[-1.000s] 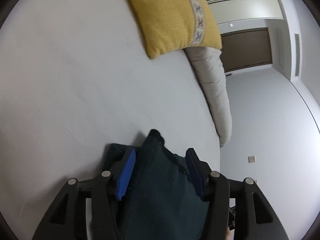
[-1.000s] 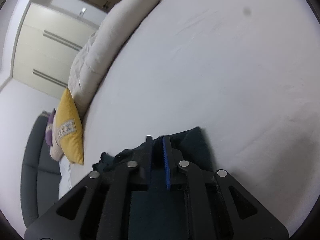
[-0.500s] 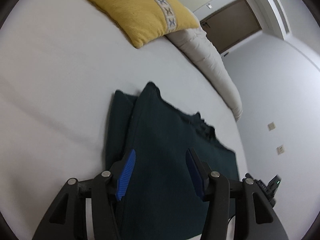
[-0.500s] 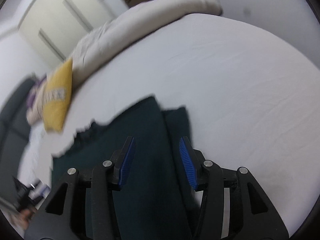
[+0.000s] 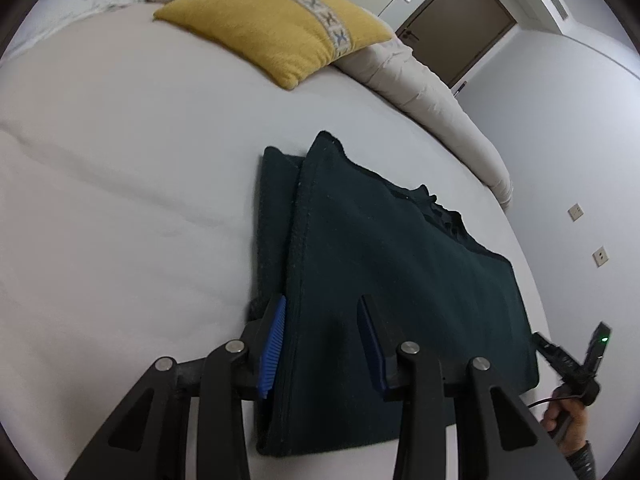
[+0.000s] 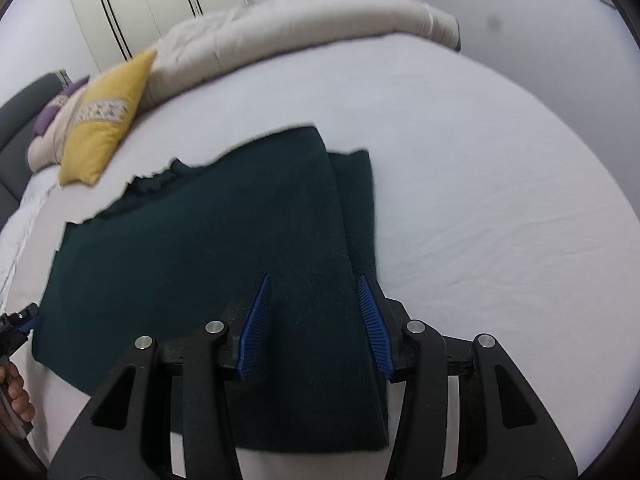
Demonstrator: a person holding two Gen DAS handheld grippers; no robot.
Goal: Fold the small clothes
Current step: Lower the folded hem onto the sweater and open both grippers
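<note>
A dark green garment point(image 5: 384, 280) lies folded flat on the white bed sheet point(image 5: 120, 200), one layer over another with a strip of the lower layer showing along one side. It also shows in the right wrist view point(image 6: 224, 232). My left gripper point(image 5: 322, 344) is open and empty, its blue pads just above the garment's near edge. My right gripper point(image 6: 316, 320) is open and empty, over the garment's other near end. The right gripper's tip point(image 5: 568, 354) shows at the far right of the left wrist view.
A yellow cushion point(image 5: 276, 28) lies at the far side of the bed, next to a rolled beige duvet point(image 5: 432, 92). The cushion point(image 6: 100, 120) and duvet point(image 6: 304, 24) show in the right wrist view too. A grey headboard point(image 6: 16, 120) stands at the left.
Both grippers have let go of the garment and drawn back and up. The right gripper has opened. The garment now lies flat on the sheet.
</note>
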